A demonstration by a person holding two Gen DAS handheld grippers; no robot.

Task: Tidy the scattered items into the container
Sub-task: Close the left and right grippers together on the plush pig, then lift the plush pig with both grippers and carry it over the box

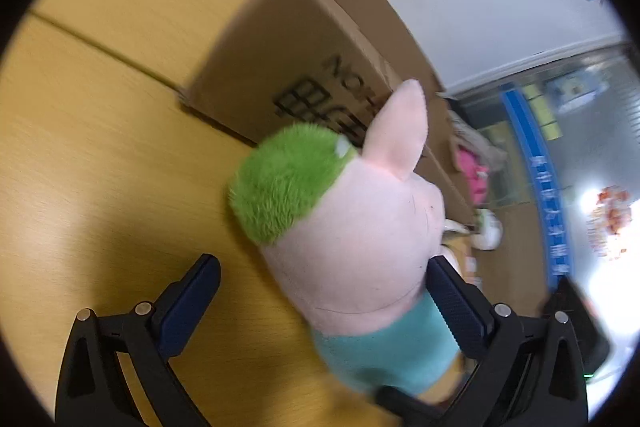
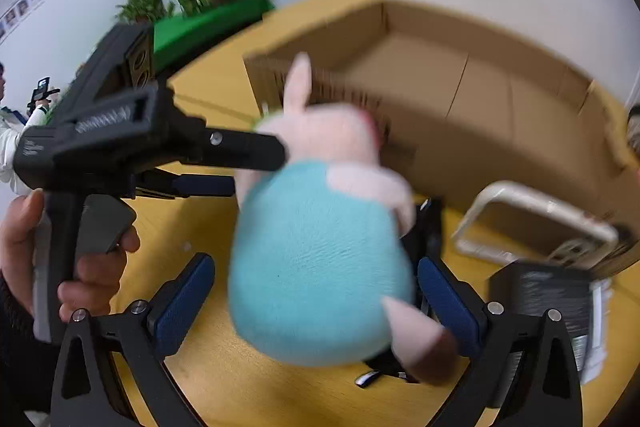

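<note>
Left tongs (image 1: 324, 301) hold the pink plush pig in a teal shirt (image 1: 360, 251) above the yellow wooden counter (image 1: 100, 147), beside the open brown cardboard box (image 1: 288, 67). Right tongs (image 2: 316, 301) gape wide, gripping nothing I can make out.

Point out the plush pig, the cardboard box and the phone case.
plush pig (image 2: 320, 259), right wrist view, on its teal belly.
cardboard box (image 1: 288, 39), left wrist view, on its outer side wall.
phone case (image 2: 536, 223), right wrist view, on its clear back, beside the box.
</note>
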